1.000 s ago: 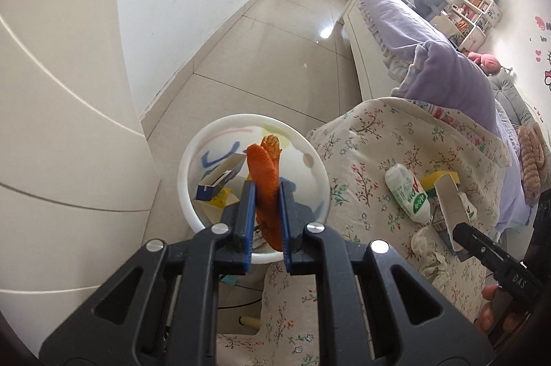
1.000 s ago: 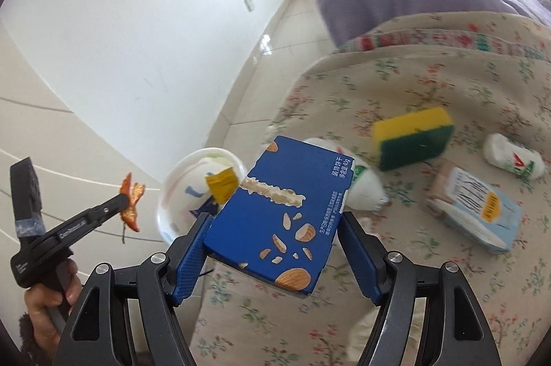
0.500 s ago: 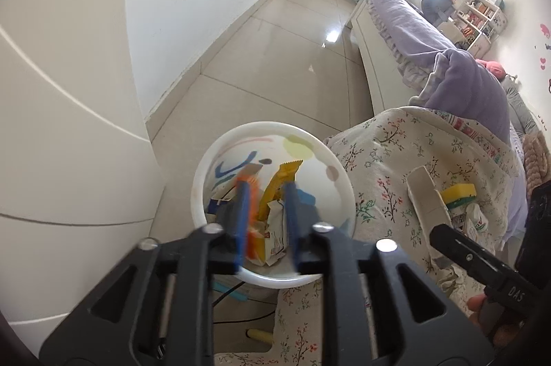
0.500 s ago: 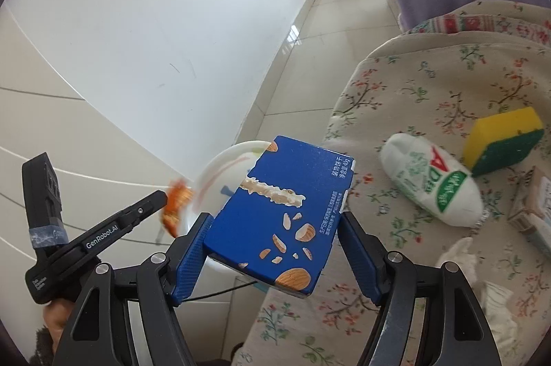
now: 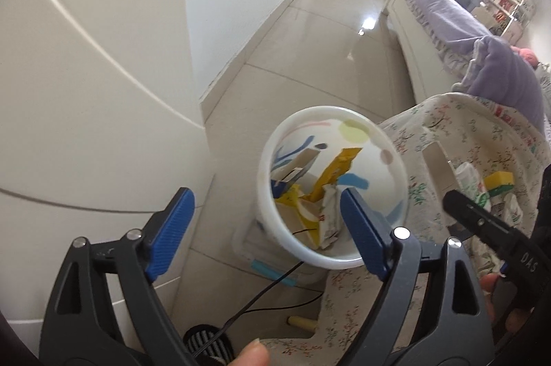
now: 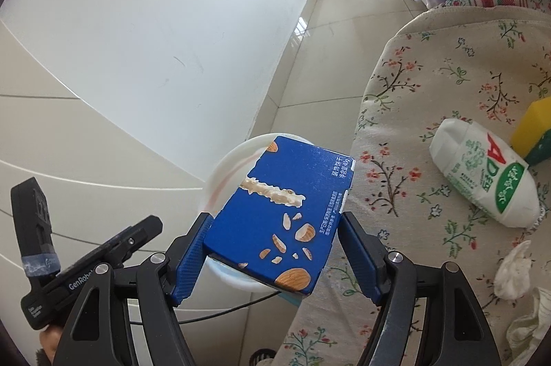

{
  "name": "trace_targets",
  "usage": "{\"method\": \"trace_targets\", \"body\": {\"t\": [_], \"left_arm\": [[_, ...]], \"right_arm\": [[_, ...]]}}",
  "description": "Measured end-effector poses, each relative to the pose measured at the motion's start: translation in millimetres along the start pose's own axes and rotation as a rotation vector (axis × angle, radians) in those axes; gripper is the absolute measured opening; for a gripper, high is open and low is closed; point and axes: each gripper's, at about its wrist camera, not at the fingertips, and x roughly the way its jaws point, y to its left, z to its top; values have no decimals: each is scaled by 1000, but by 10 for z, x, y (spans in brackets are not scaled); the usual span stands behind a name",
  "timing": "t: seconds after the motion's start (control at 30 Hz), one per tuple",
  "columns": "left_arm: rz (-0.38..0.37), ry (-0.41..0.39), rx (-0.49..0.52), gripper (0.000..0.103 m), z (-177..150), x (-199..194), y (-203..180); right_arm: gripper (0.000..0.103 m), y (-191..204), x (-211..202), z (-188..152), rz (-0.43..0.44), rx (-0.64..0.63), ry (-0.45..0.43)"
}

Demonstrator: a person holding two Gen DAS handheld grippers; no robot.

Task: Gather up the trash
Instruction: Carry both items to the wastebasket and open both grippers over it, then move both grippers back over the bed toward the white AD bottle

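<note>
Nearest to us, our left gripper (image 5: 267, 223) hangs over the white trash bin (image 5: 401, 166); its jaws have just been opening and now stand wide with nothing between them, so whatever it carried looks to us to be delivered. Inside the bin we see yellow wrappers (image 5: 335, 168) and crumpled packaging, so part of the collecting is done. Our right gripper (image 6: 272, 257) is clamped on a blue biscuit box (image 6: 282, 214), held tilted just above the bin's rim (image 6: 229, 164); we judge that dropping this box is the step in hand. Farther out, on the floral cloth (image 6: 430, 63) covering the tabletop beside the bin, a white and green drink bottle (image 6: 482, 178) lies on its side, with crumpled white tissues (image 6: 513, 271) near it. A yellow and green sponge (image 6: 532, 130) sits just beyond the bottle; whether it counts as trash we cannot say. The bottle and tissues seem left to collect.
</note>
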Motion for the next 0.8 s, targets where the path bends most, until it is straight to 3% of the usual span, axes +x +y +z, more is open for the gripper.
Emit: {"method": "trace_targets", "body": {"t": [0.1,0.13,0.17,0.23,0.8], "left_arm": [[22,7,-2,93,-14,-1,49],[26,8,-4,94,-20,-7,58],[28,8,-7,96,-24,-14,77],[29,7,-15,97,-35,-28,98],[12,12,51,98,-114,-113,-141]], "right_arm": [[78,2,40,-1,36,3,-5],[81,-17,36,13,72,15,-14],[90,-25,28,13,93,29,-12],[91,-79,-6,28,109,66,-12],[91,-401,-612,-2,-59,70,-56]]}}
